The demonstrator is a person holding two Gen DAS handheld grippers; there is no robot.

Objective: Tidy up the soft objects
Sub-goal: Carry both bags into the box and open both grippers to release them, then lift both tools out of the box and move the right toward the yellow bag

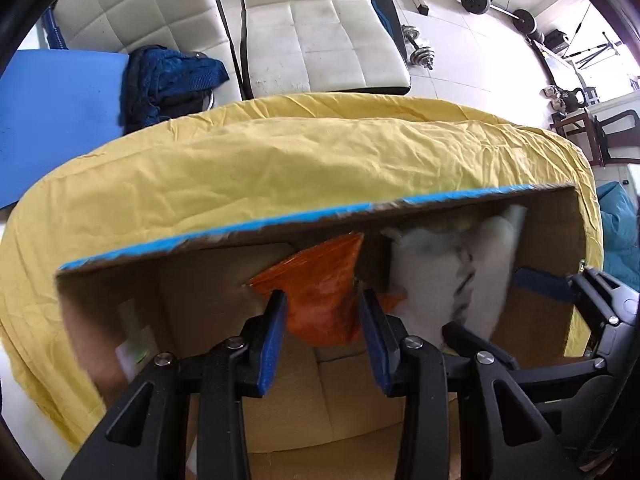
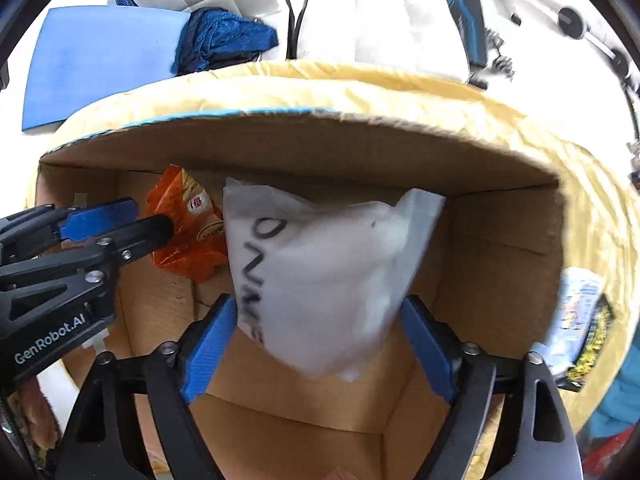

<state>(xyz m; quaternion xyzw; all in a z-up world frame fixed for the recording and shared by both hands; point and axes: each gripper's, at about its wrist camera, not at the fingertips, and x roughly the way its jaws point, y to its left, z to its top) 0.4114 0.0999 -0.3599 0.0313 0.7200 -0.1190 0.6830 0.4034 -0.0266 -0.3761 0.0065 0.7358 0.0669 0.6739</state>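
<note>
The left gripper has its blue-padded fingers clamped on an orange snack bag, which hangs between them inside a cardboard box. The right gripper has its fingers closed against the sides of a white pouch with dark lettering, held over the box interior; the pouch is blurred in the right wrist view. In that view the orange bag sits at about ten o'clock from the pouch, just beside it, with the left gripper reaching in from nine o'clock. In the left wrist view the white pouch lies at about three o'clock from the orange bag, close beside it, with the right gripper at the frame's four o'clock edge. The box has a blue-taped far rim and rests on a wrinkled yellow cloth. Beyond the cloth, at eleven o'clock, lie a dark blue knitted fabric and a blue mat; white padded chairs stand at twelve o'clock, and a barbell lies at one o'clock on the floor.
</note>
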